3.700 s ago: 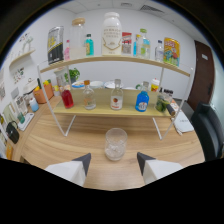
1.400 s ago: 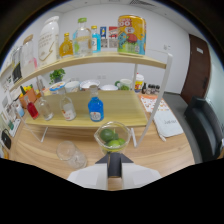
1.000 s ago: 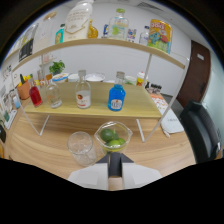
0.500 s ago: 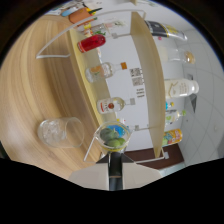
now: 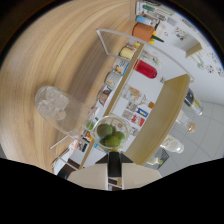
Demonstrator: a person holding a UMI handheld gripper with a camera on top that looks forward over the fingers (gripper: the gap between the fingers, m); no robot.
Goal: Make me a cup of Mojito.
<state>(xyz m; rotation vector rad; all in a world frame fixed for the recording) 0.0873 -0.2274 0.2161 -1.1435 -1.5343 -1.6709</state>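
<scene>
Wooden table (image 5: 45, 55), tool (image 5: 114, 167) gripping lime cup (image 5: 112, 134)

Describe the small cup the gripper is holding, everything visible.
The small cup is clear, plastic or glass by its look, round-rimmed, and holds green lime pieces. The gripper has its fingers closed on its base, so it sits just ahead of them. The whole view is rolled hard, so the cup looks tipped toward the clear ice-filled glass standing beside it on the wooden table. The limes are still inside; nothing is seen falling.

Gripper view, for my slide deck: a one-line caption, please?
Gripper shut on small clear cup of limes, tilted beside an ice-filled glass on the wooden table.
</scene>
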